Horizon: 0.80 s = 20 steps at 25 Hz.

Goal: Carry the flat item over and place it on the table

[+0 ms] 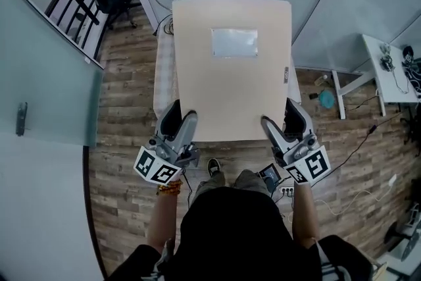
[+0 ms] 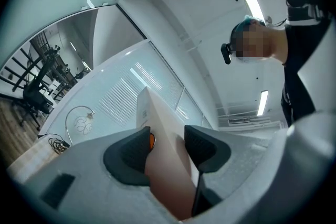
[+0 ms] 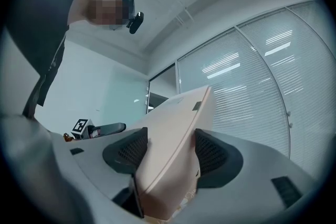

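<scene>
A flat beige board (image 1: 230,82) is held by its near edge between the two tongs. The left tongs (image 1: 181,120) are closed on the board's near left corner, and the right tongs (image 1: 279,120) are closed on its near right corner. In the left gripper view the board (image 2: 168,165) is seen edge-on between the two dark pads of the left tongs (image 2: 167,136), both pads pressed against its faces. In the right gripper view the board (image 3: 178,113) is clamped in the same way by the right tongs (image 3: 170,147), one pad on each face.

From the head view the board is spread over a pale surface (image 1: 164,69), of which only a strip along the left edge and a sliver along the right edge are seen. Whether the board touches the surface cannot be told. A pale rectangular patch (image 1: 233,43) is carried on the board's top face, toward its far edge. The wooden floor (image 1: 125,141) is seen around the surface.
</scene>
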### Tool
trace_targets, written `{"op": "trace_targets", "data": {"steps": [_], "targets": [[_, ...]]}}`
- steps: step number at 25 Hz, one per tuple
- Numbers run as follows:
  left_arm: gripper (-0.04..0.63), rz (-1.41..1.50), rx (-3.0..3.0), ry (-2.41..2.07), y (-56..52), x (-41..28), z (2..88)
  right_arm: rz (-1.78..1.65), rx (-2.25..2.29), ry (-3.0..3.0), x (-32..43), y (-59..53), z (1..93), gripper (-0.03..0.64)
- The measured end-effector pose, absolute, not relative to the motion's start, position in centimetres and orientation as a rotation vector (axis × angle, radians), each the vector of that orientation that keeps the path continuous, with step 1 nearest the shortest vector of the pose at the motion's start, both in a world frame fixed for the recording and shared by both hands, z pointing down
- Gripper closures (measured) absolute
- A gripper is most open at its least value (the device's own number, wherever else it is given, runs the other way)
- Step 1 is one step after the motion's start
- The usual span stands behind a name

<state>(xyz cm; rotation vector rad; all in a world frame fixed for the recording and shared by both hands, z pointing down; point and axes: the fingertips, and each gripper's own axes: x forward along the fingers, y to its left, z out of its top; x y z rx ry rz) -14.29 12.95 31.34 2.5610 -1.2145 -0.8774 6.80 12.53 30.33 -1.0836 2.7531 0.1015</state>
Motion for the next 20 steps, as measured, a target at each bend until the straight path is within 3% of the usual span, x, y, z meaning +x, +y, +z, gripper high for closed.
{"op": "trace_targets", "data": {"steps": [20], "targets": [[0.388,-0.785,2.515,-1.297,-3.3,-9.5,33.0,-0.008,-0.984,2.778,11.4,-5.3,32.8,0.357]]}}
